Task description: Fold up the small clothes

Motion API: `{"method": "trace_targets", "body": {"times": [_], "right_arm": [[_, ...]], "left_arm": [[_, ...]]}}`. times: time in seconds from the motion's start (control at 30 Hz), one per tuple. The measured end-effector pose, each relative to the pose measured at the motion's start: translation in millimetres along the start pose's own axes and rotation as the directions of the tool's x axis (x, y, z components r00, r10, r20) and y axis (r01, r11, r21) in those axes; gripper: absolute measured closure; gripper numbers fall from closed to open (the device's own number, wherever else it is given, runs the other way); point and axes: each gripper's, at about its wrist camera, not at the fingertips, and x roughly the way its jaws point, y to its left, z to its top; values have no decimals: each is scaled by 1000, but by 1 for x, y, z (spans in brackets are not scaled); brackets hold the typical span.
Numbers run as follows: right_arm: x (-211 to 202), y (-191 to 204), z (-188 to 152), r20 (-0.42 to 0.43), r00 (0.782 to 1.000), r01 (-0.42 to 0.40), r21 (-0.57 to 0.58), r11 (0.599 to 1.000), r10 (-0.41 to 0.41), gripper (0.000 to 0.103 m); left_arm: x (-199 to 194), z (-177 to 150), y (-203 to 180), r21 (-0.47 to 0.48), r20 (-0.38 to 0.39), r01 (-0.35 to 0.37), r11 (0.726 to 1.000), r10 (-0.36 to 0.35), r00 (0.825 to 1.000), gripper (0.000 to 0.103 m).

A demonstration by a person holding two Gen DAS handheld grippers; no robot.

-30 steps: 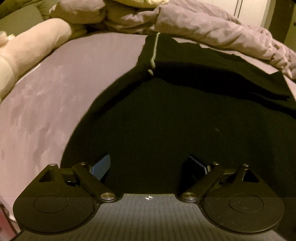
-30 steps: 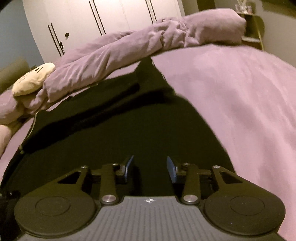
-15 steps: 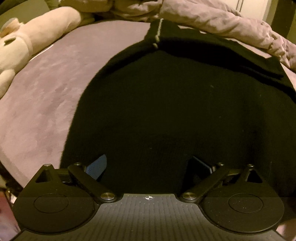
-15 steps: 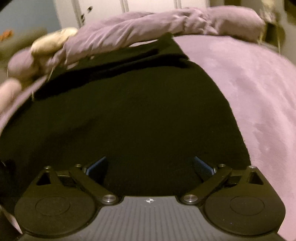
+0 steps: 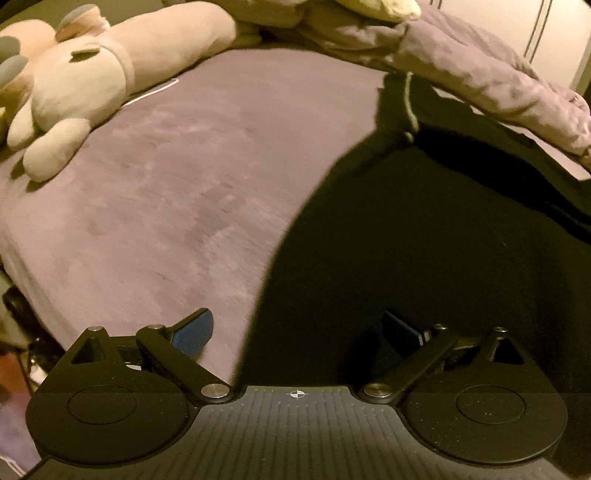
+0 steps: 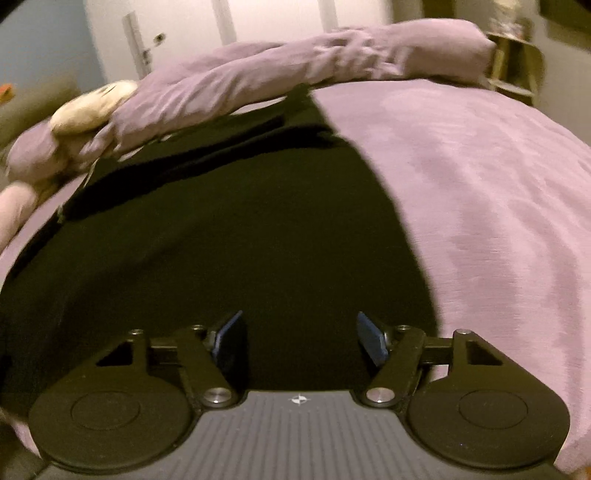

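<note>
Bedroom, dim and warm-lit, with a purple bed cover [image 5: 155, 192] as the working ground. Spread flat on it, a black garment [image 5: 443, 258], wide and dark, its far end reaching the bunched-up purple duvet [image 6: 280, 85] at the head of the bed. Pale stripe [image 5: 409, 99] along the garment's far corner in the left view; a darker fold band [image 6: 207, 158] crossing its far part in the right view. Left claw [image 5: 299, 328] spread wide open, straddling the garment's left edge: one blue pad [image 5: 194, 332] over bare cover, the other over black cloth. Gripping nothing. Right claw [image 6: 301, 339] also open, somewhat narrower, both pads over the garment near its right edge, holding nothing. Whether either touches the cloth, impossible to tell. Farther out, a pale pink plush toy [image 5: 92, 74] lying along the left side of the bed, well apart from the garment. Beyond the duvet, white wardrobe doors [image 6: 177, 33] and a small shelf [image 6: 513, 62] at the right.
</note>
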Motion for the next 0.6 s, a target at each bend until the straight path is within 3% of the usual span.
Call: {"method": "trace_targets", "body": {"times": [0.13,0.2,0.33,0.47,0.5,0.6], "right_arm": [[-3,-34,11,5,999,34,66,997,-34,36],[-1,-49,12,-12,999,48,103,994,-47,36],[10,-70,12,-51,999,5,174,985,4,35],[13,-74,14,-64,995,-65,197,978,79,34],[14,-75,14,-68,992,-86,209,974,103,35],[16,-78,14,-89,987,-109,219,970,131,57]], "left_arm": [[8,8,11,-6,-31,17,1000,-17,999,5],[13,10,14,-10,-58,57,998,-58,997,13],[24,7,13,-7,-115,88,996,-88,989,20],[25,6,13,-5,-119,103,995,-102,988,25],[24,7,13,2,-121,110,994,-109,987,31],[21,6,12,59,-122,114,992,-106,987,51]]}}
